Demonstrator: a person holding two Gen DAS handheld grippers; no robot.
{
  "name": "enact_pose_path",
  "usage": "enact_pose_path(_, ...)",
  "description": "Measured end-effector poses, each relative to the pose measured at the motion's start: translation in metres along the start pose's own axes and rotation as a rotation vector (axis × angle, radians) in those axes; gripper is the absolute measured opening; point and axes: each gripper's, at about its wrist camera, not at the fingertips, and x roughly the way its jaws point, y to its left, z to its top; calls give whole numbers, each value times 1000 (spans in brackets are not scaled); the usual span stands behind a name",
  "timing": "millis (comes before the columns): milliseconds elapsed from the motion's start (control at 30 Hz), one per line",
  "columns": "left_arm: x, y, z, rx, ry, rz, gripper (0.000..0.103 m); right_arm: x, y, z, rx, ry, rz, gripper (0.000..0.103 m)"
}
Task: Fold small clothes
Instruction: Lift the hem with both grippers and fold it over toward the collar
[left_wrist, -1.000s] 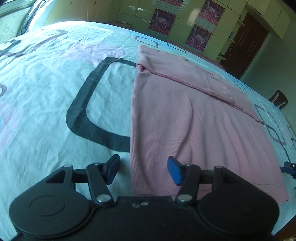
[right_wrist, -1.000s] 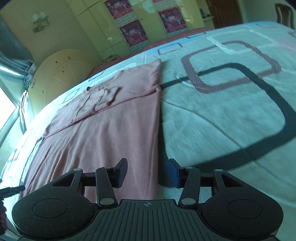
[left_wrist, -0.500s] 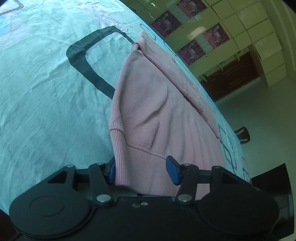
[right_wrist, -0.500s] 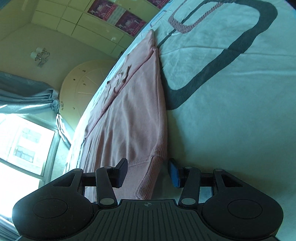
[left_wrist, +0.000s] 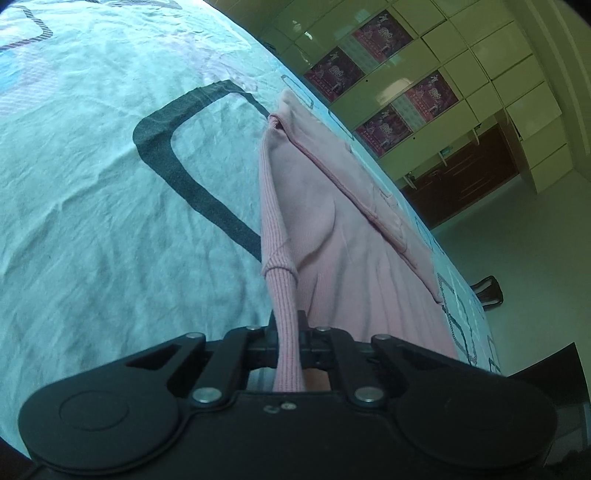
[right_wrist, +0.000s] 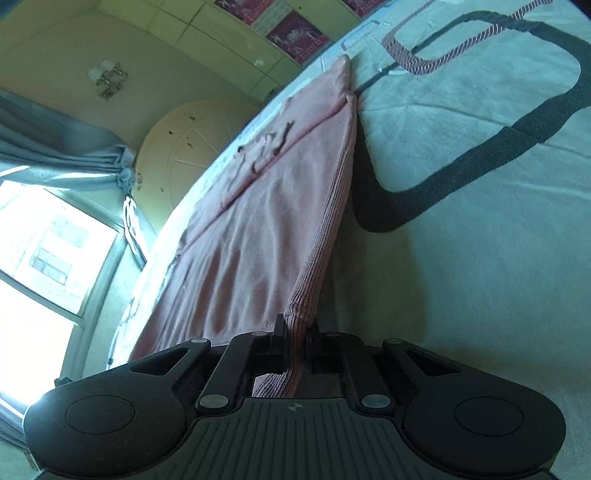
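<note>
Pink sweater (left_wrist: 340, 236), ribbed knit, one item; lies spread on a bed (left_wrist: 92, 192) covered by a pale sheet printed with dark rounded rectangles, sleeves already laid across the upper body. Left gripper (left_wrist: 287, 334): jaws have just closed and now pinch the ribbed hem at the near left corner, fabric bunched into a narrow strip between them. Right gripper (right_wrist: 295, 338): jaws have likewise just closed and pinch the ribbed hem at the opposite near corner of the sweater (right_wrist: 258, 229). Condition: both corners slightly raised off the bed, middle of the body resting flat. Risks, judged: each pinch takes only the thin hem edge, so a quick lift could let the knit slip out; if one jaw pair caught just the top layer, the back layer would stay behind and the fold would skew; uneven travel of the two hands would leave a crooked edge; dragging could disturb the folded sleeves or rumple the sheet. Containers: none visible; cupboards (left_wrist: 491, 74) on the far wall are shut, contents unseen.
</note>
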Motion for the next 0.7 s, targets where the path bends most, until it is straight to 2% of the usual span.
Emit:
enact_pose_path(100,-4,-4,2,-13,-25,-9,4,-3,8,3,-24,-28,22,7)
enact_pose_path(200,-10,-12,9,-37,-64,-47,4,-5,18,13,-43,-67,43,7)
enact_pose_path(400,-11,-41,44,-15,-145,-120,4,-9,46,51,-92,-161,67,7)
enact_pose_path(700,53,-80,130,27,-164,-180,4,24,82,147,-107,-259,-12,7)
